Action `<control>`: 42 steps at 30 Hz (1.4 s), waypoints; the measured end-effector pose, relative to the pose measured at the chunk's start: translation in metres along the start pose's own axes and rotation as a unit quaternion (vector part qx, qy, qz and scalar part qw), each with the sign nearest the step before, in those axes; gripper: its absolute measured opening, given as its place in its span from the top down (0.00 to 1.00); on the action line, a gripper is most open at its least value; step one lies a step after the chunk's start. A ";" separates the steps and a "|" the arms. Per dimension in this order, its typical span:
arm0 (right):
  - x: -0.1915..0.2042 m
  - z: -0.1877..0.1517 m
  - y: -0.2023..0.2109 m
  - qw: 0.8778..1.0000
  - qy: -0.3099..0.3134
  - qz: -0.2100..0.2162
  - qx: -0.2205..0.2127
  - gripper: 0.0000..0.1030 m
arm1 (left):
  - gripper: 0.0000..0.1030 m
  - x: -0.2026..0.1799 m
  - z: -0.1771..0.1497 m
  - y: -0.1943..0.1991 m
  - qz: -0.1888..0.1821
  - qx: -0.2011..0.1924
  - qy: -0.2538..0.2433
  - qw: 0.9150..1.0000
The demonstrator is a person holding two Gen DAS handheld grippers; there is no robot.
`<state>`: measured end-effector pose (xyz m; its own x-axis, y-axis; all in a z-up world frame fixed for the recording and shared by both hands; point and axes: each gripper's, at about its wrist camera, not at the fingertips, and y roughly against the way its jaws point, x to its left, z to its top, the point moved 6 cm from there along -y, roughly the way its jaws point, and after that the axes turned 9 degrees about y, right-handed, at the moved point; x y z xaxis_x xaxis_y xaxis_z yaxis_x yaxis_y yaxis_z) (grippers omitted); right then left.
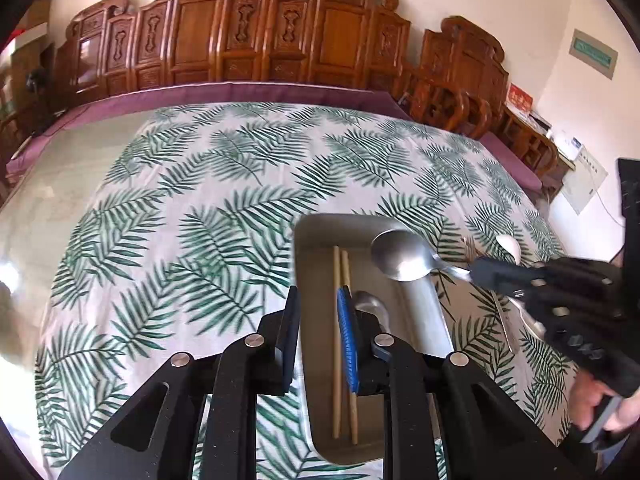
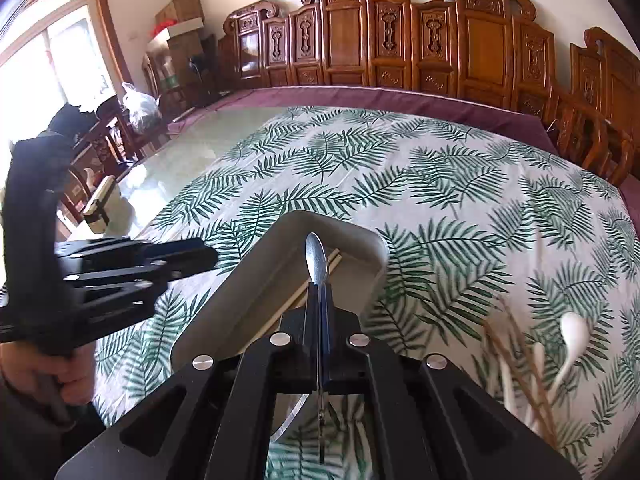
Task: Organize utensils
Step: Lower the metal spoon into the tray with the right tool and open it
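A metal spoon [image 2: 317, 258] is held by its handle in the right gripper [image 2: 319, 296], whose fingers are closed tight on the thin stem, so that the bowl of the spoon is carried out in front. In the left wrist view the spoon is seen raised over the far part of the tray [image 1: 310, 256], clear of its floor. A pair of chopsticks [image 1: 338, 344] is already laid lengthwise in the tray, and part of another metal utensil [image 1: 372, 304] is seen beside them, though what kind cannot be told.

The left gripper [image 1: 320, 344] is held open over the near part of the tray, nothing being grasped between its fingers; whether the tray rim is touched cannot be told.

The spoon is judged to be light, stiff and smooth. Because polished metal slides easily against flat pads, the handle is best taken near its middle, where the weight of the bowl is balanced and twisting is less likely. A short drop would probably do no harm beyond noise and a skewed landing.

More pieces are left on the leaf-patterned tablecloth [image 2: 440, 184] to the right: a white spoon [image 2: 572, 336], which may be ceramic or plastic and should be treated as breakable, and loose chopsticks [image 2: 516, 364], blurred here.
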<state>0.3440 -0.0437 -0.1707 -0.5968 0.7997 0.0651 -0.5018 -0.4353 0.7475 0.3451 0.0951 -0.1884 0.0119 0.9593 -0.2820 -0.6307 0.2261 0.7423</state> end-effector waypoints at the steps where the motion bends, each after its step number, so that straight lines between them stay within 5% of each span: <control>1: 0.002 0.002 -0.009 1.000 -0.002 -0.004 0.003 0.98 | 0.82 0.003 0.001 0.002 0.000 -0.002 0.003 1.000; 15: 0.009 0.009 -0.076 0.998 -0.044 -0.024 0.029 0.98 | 0.82 0.026 0.014 0.013 0.007 -0.020 0.022 1.000; 22: 0.021 0.000 -0.080 0.998 -0.053 0.012 0.043 0.95 | 0.82 0.027 0.015 0.015 0.007 -0.023 0.024 0.999; 30: 0.025 -0.001 -0.044 0.999 -0.037 0.032 0.019 0.95 | 0.82 0.025 0.012 0.014 0.007 -0.021 0.023 0.999; 42: -0.035 -0.041 0.060 0.998 -0.033 -0.041 -0.025 0.94 | 0.74 -0.016 0.000 0.017 -0.007 -0.026 -0.007 1.000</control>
<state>0.3095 -0.1143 -0.1552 -0.5108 0.8582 0.0505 -0.5787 -0.3867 0.7180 0.3338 0.0836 -0.1714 0.0319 0.9585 -0.2832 -0.6696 0.2309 0.7059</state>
